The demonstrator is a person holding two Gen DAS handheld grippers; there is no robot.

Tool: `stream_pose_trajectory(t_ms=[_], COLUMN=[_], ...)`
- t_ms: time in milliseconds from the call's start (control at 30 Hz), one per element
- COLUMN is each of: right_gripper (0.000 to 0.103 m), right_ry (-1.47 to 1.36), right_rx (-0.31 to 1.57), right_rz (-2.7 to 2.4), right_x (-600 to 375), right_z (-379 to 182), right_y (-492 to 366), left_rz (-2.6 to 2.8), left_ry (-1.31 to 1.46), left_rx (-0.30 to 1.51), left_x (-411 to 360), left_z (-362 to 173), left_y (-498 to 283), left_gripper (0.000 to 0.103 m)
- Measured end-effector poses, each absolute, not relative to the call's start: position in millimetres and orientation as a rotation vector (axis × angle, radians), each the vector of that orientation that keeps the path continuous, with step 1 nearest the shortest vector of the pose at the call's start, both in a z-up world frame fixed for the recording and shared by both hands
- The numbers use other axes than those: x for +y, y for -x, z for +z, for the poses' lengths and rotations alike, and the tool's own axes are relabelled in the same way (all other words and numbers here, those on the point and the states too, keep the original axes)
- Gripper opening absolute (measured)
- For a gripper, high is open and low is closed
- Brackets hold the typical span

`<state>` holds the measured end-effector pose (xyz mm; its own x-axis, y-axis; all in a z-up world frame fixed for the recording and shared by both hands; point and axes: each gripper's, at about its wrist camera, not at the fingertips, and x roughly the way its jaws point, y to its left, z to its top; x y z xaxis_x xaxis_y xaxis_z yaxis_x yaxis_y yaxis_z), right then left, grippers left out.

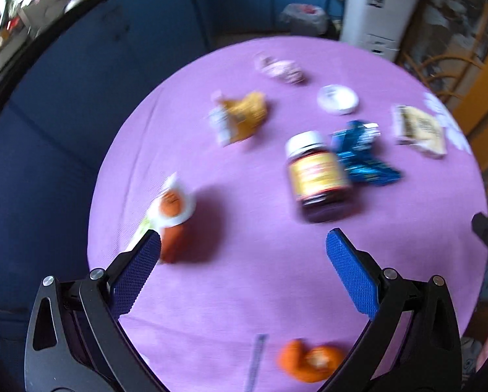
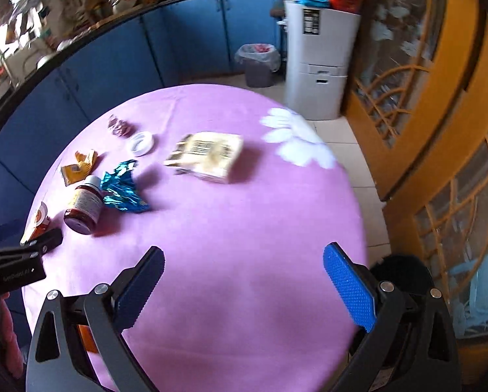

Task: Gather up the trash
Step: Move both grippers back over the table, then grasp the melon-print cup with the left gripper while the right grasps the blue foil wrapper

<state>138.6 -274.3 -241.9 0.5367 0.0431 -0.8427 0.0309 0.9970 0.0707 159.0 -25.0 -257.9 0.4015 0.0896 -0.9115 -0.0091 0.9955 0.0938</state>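
Observation:
Trash lies scattered on a round table with a purple cloth (image 1: 230, 294) (image 2: 244, 228). My left gripper (image 1: 243, 245) is open and empty above the cloth, with an orange and white wrapper (image 1: 172, 209) by its left finger and a dark pill bottle (image 1: 319, 176) lying ahead. A blue foil wrapper (image 1: 361, 153) (image 2: 121, 189), a yellow wrapper (image 1: 240, 114) (image 2: 78, 165), a white lid (image 1: 338, 99) (image 2: 141, 143), a pink wrapper (image 1: 281, 68) and a beige packet (image 1: 418, 129) (image 2: 208, 156) lie farther off. My right gripper (image 2: 243, 263) is open and empty over bare cloth.
A lined bin (image 2: 258, 63) (image 1: 304, 18) stands on the floor beyond the table beside a white appliance (image 2: 319, 62). Blue cabinets (image 2: 113, 62) run along the back. An orange peel (image 1: 309, 361) lies near the table's front edge. A wooden glass door (image 2: 423, 98) is on the right.

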Motion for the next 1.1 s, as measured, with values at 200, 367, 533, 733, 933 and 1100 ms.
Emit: stream_pose_trajectory(t_ms=[200,367,533,733,933,1100], right_gripper=[0.095,0.095,0.095,0.071,0.025,0.012], right_ry=[-0.064,-0.068,0.042,0.079,0.111,0.134], right_rx=[1.062,1.093,1.069,1.083,1.122,1.092], right_rz=[0.015,0.111,0.124,0.155,0.208,0.223], right_x=[-254,-221,-187,-168,-150,-143], right_z=[-253,-258,-260,-267,-279,-272], right_y=[-170,-175,-182,-198,-200,-186], left_rz=[0.123,0.124,0.104,0.087,0.096,0.080], left_ry=[-0.013,0.029,0.081,0.085,0.069,0.098], left_rx=[1.198,1.225,1.234,1.214,1.188,1.172], left_x=[23,39,51,54,61,64], left_z=[-282,-294,-302,-300,-296,-284], left_y=[-165,-173,-179,-180,-177,-170], left_gripper=[0.099,0.099,0.099,0.096,0.079,0.053])
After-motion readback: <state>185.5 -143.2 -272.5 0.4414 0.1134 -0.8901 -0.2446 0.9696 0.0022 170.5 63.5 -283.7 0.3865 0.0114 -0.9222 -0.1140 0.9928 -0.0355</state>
